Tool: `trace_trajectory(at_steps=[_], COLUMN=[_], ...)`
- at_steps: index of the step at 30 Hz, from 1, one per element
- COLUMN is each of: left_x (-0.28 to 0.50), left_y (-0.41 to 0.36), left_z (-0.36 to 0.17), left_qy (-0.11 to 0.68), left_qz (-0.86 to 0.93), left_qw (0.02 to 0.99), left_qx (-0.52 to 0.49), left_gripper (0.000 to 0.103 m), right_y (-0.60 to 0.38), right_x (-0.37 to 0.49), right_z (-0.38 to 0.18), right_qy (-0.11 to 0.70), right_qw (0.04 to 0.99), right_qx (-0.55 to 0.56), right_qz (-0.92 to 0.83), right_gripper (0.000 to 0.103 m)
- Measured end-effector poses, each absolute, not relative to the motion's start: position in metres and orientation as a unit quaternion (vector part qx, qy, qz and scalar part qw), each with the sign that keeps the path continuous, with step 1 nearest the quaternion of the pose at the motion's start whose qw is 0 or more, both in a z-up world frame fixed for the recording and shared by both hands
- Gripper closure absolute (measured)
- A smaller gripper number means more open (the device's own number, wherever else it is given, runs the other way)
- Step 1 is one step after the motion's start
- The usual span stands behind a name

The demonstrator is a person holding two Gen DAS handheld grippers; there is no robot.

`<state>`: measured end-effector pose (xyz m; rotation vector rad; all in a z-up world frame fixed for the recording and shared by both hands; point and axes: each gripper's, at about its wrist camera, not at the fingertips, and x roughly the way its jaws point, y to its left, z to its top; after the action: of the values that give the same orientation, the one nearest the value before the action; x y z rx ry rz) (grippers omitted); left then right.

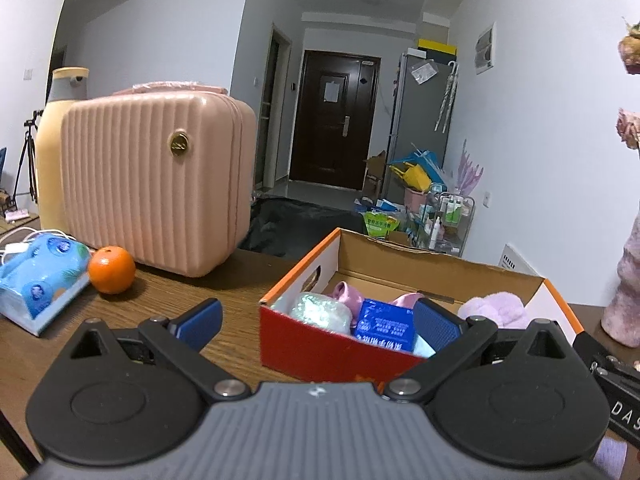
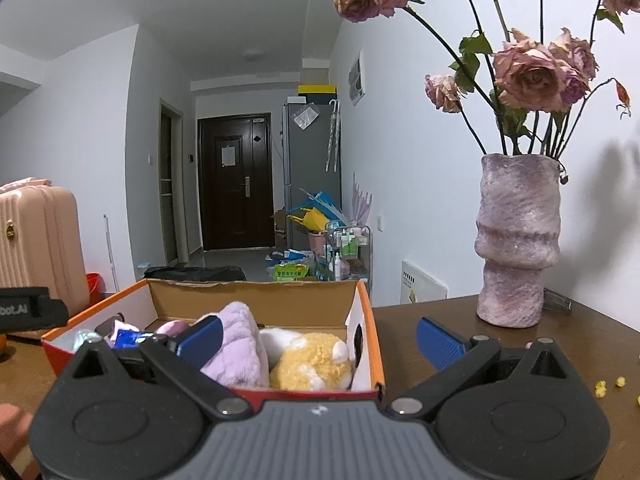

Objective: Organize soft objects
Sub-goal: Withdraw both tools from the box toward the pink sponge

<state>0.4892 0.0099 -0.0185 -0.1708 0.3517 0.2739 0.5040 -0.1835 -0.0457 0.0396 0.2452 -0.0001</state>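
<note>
An open red and orange cardboard box (image 1: 320,354) stands on the wooden table; it also shows in the right wrist view (image 2: 370,336). Inside lie a pale green pouch (image 1: 322,312), a blue tissue pack (image 1: 384,324), a pink satin item (image 1: 346,294) and a fluffy lilac plush (image 1: 496,310). The right wrist view shows the lilac plush (image 2: 240,348) beside a yellow and white plush toy (image 2: 312,364). My left gripper (image 1: 318,322) is open and empty at the box's near left corner. My right gripper (image 2: 320,340) is open and empty at its near right end.
A pink ribbed case (image 1: 156,180) stands at the back left, a cream bottle (image 1: 54,148) behind it. An orange (image 1: 111,264) and a blue tissue pack (image 1: 40,280) lie on the left. A pink vase of dried roses (image 2: 518,240) stands right of the box.
</note>
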Motion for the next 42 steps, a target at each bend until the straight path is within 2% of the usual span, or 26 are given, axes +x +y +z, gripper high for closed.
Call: trace_trajectory(at_steps=[23,42], left_x=[0.381,0.331], left_y=[0.039,0.047], left_z=[-0.026,-0.032], left_qy=[0.199,0.215], left_qz=[0.116,0.097], left_qw=[0.971,0.971], left_qx=[-0.064,-0.042], left_gripper=[0.000,0.000], right_y=[-0.182,-0.180], right_x=[0.410,0.365], right_z=[-0.050,-0.055], right_qy=[0.141,0.157], right_qw=[0.990,0.986], right_qx=[0.000,-0.017], right_qz=[0.028,0.043], right_gripper=[0.000,0.000])
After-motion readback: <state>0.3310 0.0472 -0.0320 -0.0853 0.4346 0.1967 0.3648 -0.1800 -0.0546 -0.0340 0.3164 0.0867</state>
